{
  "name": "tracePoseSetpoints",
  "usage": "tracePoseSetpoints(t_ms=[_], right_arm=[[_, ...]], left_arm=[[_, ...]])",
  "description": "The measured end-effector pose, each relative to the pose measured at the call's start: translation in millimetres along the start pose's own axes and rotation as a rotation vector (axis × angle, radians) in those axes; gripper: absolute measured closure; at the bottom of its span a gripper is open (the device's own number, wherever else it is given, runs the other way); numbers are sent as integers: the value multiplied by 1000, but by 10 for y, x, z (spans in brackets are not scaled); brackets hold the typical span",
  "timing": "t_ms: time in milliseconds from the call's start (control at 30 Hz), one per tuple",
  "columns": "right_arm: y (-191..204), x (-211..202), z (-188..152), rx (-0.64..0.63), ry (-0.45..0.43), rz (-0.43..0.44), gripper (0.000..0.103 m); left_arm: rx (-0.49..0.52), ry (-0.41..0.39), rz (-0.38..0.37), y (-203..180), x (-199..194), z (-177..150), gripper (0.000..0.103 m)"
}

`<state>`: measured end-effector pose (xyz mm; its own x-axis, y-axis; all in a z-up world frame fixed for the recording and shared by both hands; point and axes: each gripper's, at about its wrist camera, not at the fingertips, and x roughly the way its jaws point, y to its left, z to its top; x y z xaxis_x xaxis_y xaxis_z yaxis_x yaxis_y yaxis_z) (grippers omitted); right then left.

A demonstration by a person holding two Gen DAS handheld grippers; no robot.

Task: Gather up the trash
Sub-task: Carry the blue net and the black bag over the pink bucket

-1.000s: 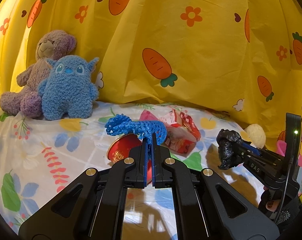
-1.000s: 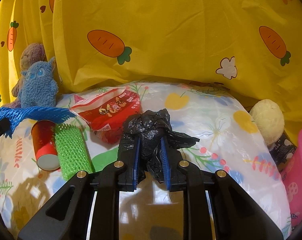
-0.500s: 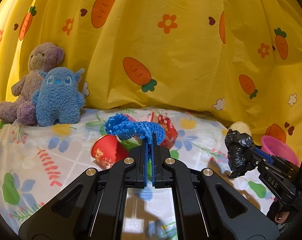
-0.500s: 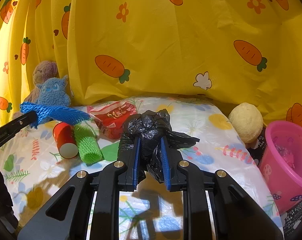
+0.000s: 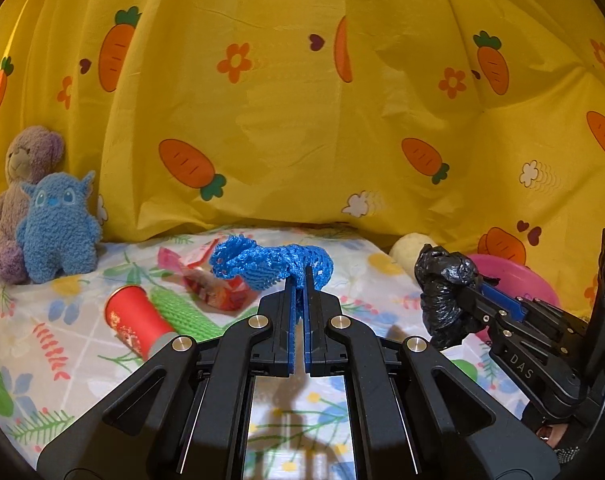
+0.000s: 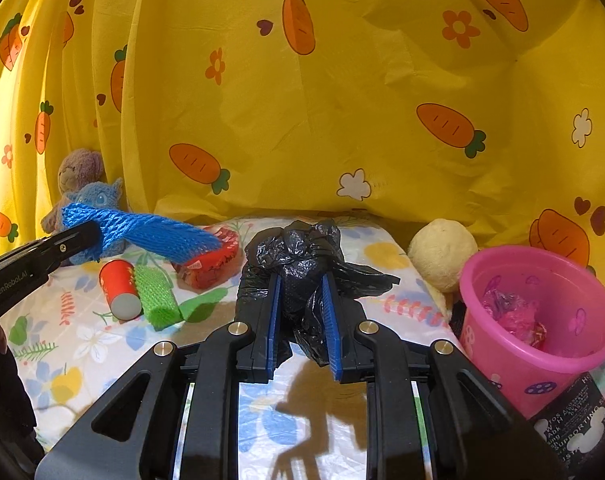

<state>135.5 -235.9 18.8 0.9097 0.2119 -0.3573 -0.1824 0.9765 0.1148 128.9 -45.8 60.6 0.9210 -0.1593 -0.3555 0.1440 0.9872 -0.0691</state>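
Observation:
My left gripper (image 5: 299,276) is shut on a blue foam net sleeve (image 5: 270,266), held above the bed; the sleeve (image 6: 150,232) sticks out from that gripper (image 6: 90,230) at the left of the right wrist view. A crumpled black plastic bag (image 6: 302,264) is clamped in my right gripper (image 6: 300,284), also lifted off the sheet. The bag (image 5: 442,292) and the right gripper (image 5: 468,298) show at the right of the left wrist view. A pink bucket (image 6: 538,312) with pink wrappers inside stands at the right, just right of the bag.
On the flowered sheet (image 6: 82,344) lie a red can (image 6: 118,288), a green foam net sleeve (image 6: 156,298) and a red snack bag (image 6: 210,264). Two plush toys (image 5: 42,216) sit at the far left, a cream plush (image 6: 442,254) by the bucket. A yellow carrot curtain (image 6: 342,100) closes the back.
Both grippers have pulled back and swung right with their loads, rising a little. The pink bucket has come into the right wrist view; the trash on the sheet has slid left and farther away.

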Motion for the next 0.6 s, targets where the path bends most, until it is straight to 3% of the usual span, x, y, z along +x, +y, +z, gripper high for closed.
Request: tracePoseSetpoints(t_ms=[267, 600], right_arm=[[-494, -264, 54, 40, -45, -109, 82], [-1388, -586, 95, 160, -96, -314, 82]], left_arm=[[65, -3, -137, -661, 154, 108, 101], [130, 38, -386, -1619, 542, 155, 101]])
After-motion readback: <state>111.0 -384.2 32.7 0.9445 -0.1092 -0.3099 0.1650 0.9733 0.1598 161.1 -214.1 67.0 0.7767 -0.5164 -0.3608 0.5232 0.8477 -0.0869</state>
